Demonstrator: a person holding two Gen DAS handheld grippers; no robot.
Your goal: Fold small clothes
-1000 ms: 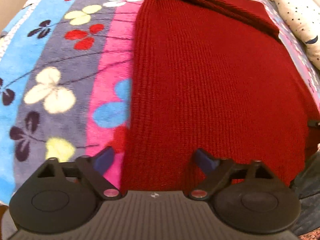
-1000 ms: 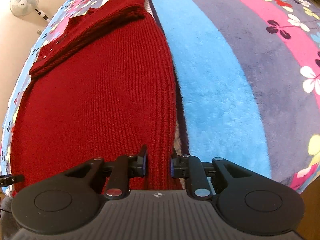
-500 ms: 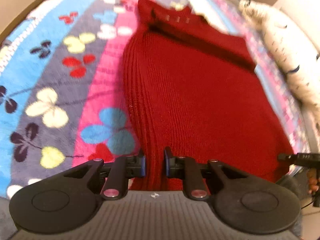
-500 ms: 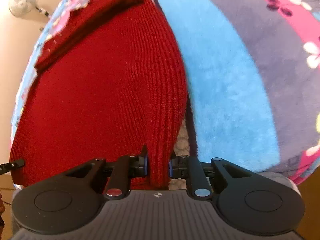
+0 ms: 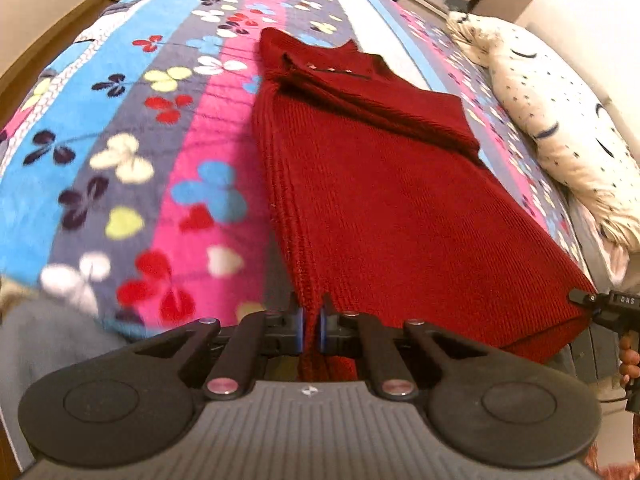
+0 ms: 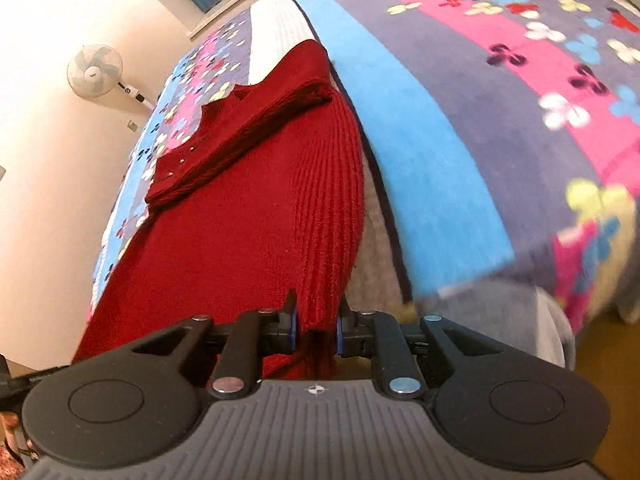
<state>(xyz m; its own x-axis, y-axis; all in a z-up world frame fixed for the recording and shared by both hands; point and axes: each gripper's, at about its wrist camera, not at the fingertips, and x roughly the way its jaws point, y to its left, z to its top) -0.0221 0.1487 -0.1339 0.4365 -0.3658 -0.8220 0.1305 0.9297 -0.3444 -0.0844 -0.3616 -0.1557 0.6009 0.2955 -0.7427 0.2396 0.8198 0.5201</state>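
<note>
We've got the red sweater (image 5: 392, 200) pinched at its near hem, left gripper (image 5: 311, 330) and right gripper (image 6: 316, 326) both clamped on 1 corner each. Its length runs straight away from us across the floral blanket (image 5: 132, 160), collar farthest.

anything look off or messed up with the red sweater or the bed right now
Nothing stands out. The red sweater looks undamaged, its far end folded over, with the left gripper and right gripper each pinching a near corner. The floral blanket lies smooth, and the pillow sits at the bed's edge.
</note>
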